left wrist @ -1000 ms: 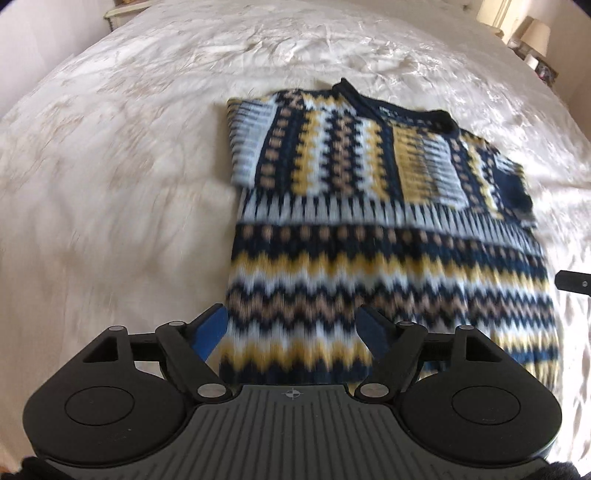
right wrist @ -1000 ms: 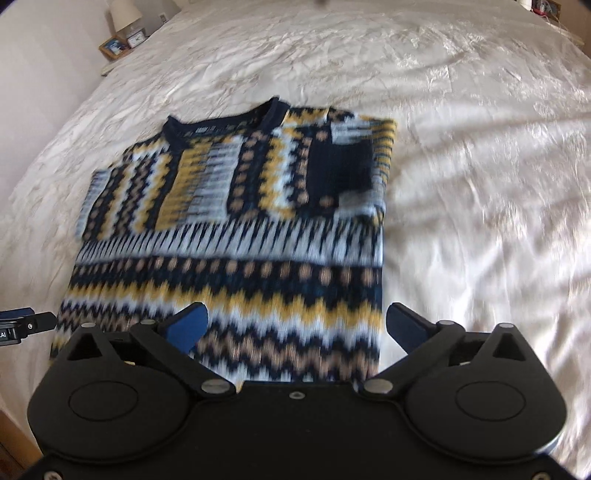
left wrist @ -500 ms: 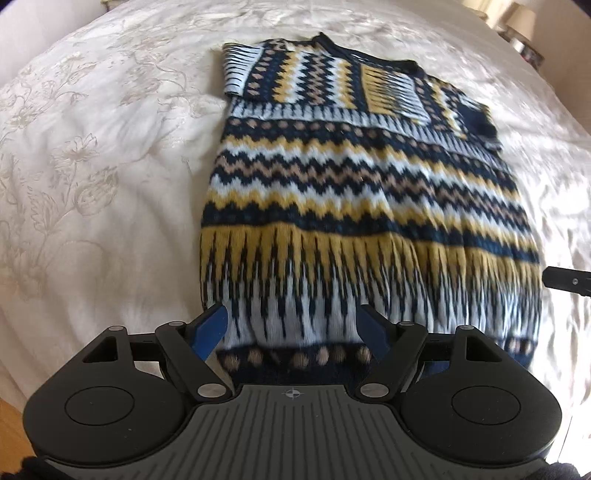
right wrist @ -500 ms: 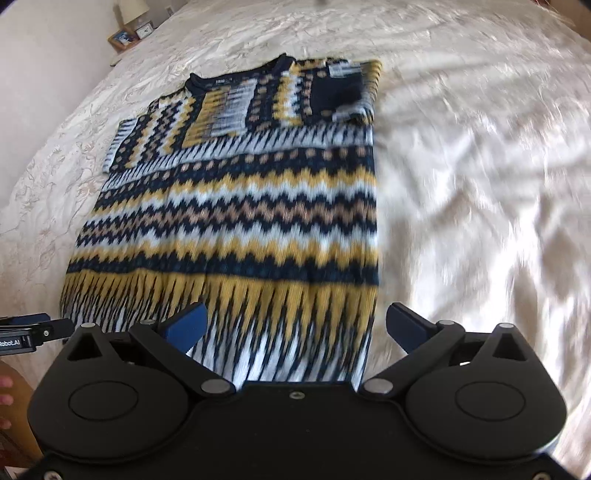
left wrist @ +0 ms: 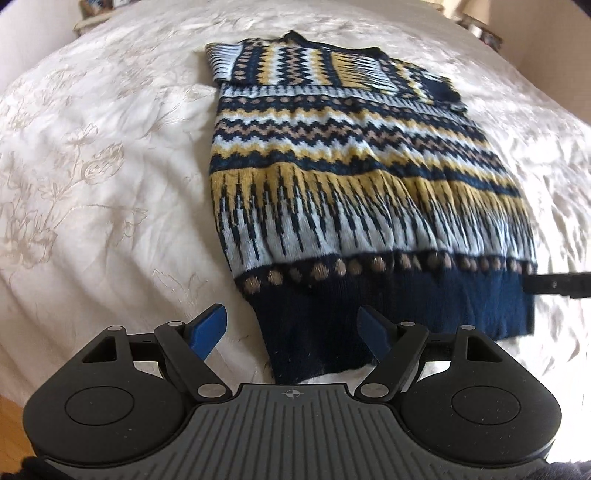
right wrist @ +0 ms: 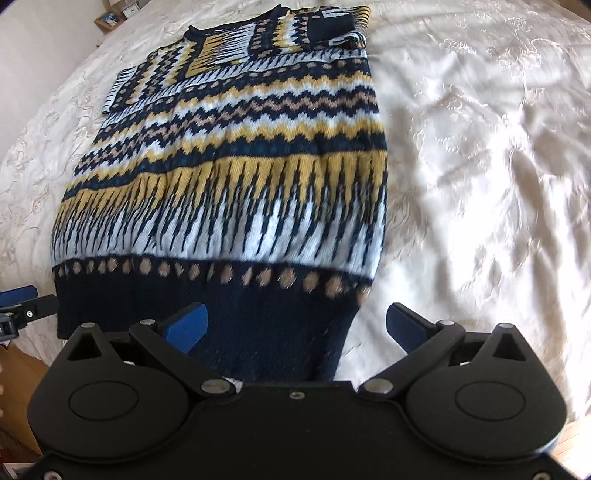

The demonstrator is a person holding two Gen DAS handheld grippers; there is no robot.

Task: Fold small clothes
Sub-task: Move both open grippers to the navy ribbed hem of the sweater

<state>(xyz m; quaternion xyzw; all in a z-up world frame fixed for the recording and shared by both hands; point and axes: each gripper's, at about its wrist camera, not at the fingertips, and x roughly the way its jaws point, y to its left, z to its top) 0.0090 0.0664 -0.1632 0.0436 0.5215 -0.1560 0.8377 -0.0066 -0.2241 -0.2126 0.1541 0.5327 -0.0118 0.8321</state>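
A knitted sweater [left wrist: 351,177] [right wrist: 236,173] in navy, yellow, pale blue and tan lies flat on the bed with both sleeves folded in over its chest. Its plain navy hem faces me. My left gripper [left wrist: 295,330] hangs open over the hem's left corner, blue pads apart, nothing between them but the cloth below. My right gripper [right wrist: 295,325] hangs open over the hem's right corner in the same way. A finger of the right gripper [left wrist: 554,284] pokes in at the left view's right edge, and the left gripper [right wrist: 22,306] shows at the right view's left edge.
A cream bedspread [left wrist: 110,184] with a faint flower pattern covers the bed and spreads wide on both sides of the sweater. Wooden floor [right wrist: 576,435] shows past the bed's near edge. A bedside table with small frames [right wrist: 110,18] stands at the far left.
Both grippers have drawn back from over the sweater's middle toward its hem and sunk a little. The navy hem band, hidden before, is now in view. Both pairs of jaws stayed open.
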